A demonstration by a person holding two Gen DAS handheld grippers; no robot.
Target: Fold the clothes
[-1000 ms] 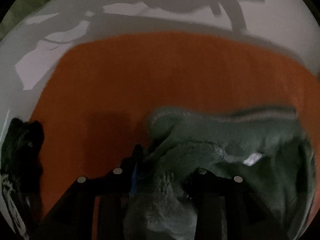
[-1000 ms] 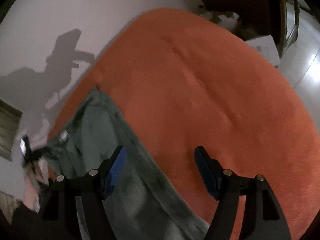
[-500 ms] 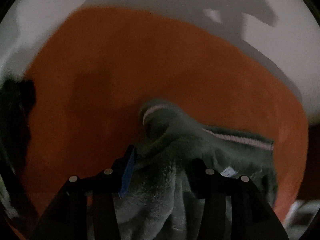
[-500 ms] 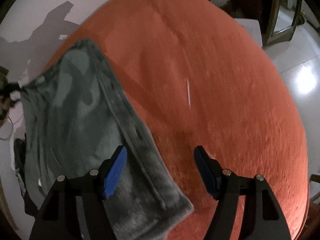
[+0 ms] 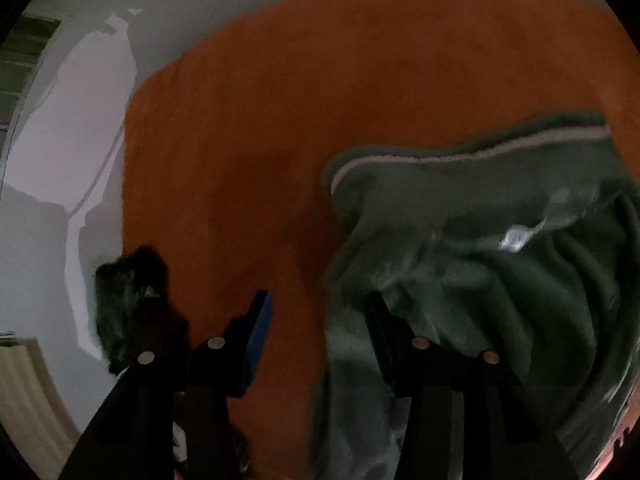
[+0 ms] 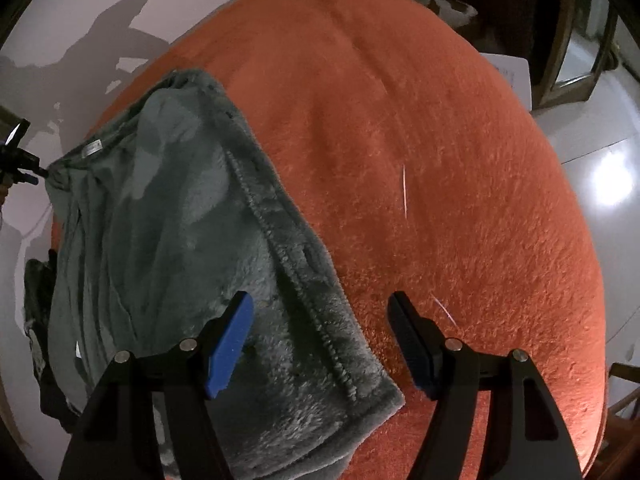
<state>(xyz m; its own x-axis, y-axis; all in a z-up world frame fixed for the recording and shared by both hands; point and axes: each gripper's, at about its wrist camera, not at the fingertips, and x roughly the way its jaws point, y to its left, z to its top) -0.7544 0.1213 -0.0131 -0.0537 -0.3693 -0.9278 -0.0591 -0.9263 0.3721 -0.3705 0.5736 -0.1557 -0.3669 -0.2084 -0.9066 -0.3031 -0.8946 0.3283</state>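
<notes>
A grey-green fleece garment lies lengthwise on the orange blanket. In the left wrist view the garment is bunched at the right, with a pale trimmed edge and a white label. My left gripper is open; cloth drapes over its right finger, and its left finger is bare. My right gripper is open and hovers over the garment's near right hem, holding nothing.
A dark garment lies at the blanket's left edge. White wall lies beyond the blanket on the left. A wooden-framed door and shiny floor are at the right.
My left gripper has opened and let go of the garment, and has swung left. My right gripper has moved closer over the garment's hem, still open.
</notes>
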